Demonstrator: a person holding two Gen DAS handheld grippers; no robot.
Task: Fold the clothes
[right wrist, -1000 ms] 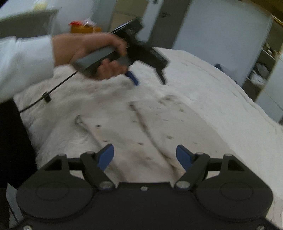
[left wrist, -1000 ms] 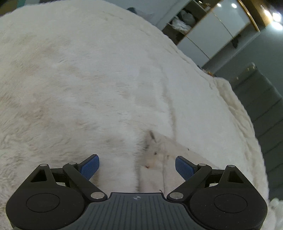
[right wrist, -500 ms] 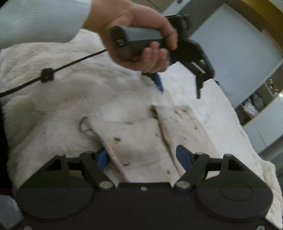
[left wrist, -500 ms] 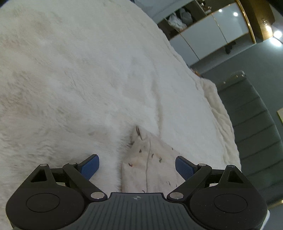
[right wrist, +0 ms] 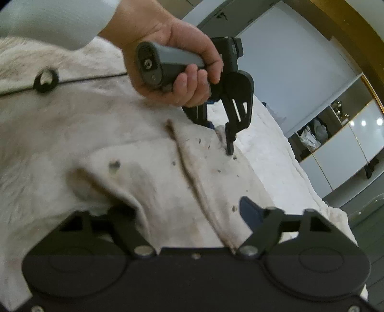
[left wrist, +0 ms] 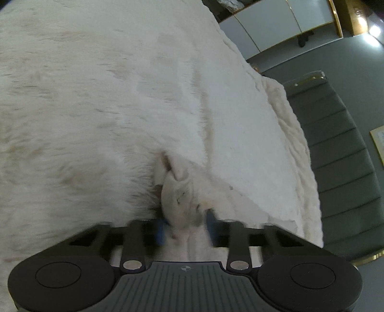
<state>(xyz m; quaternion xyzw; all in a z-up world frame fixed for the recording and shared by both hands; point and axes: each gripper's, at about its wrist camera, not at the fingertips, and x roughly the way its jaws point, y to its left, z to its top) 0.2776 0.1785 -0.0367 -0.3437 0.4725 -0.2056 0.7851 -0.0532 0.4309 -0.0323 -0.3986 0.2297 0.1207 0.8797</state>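
The left gripper (left wrist: 184, 225) is motion-blurred, its blue pads smeared against the bunched garment (left wrist: 178, 192). In the right wrist view, the right gripper's (right wrist: 192, 211) left finger is hidden under a raised fold of cloth. The sleeve (right wrist: 55, 19) is cut off by the top edge.

We get two fisheye cams, one per gripper, each looking fwd along its own fingers and down, v. close to the white fur blanket (left wrist: 100, 100). Left wrist cam faces across the blanket toward the grey chair (left wrist: 340, 172) and cabinets (left wrist: 288, 26). Right wrist cam looks over at the left gripper (right wrist: 222, 140) and the hand (right wrist: 177, 60) holding it; both views share the pale garment (right wrist: 163, 182) and the cabinets.
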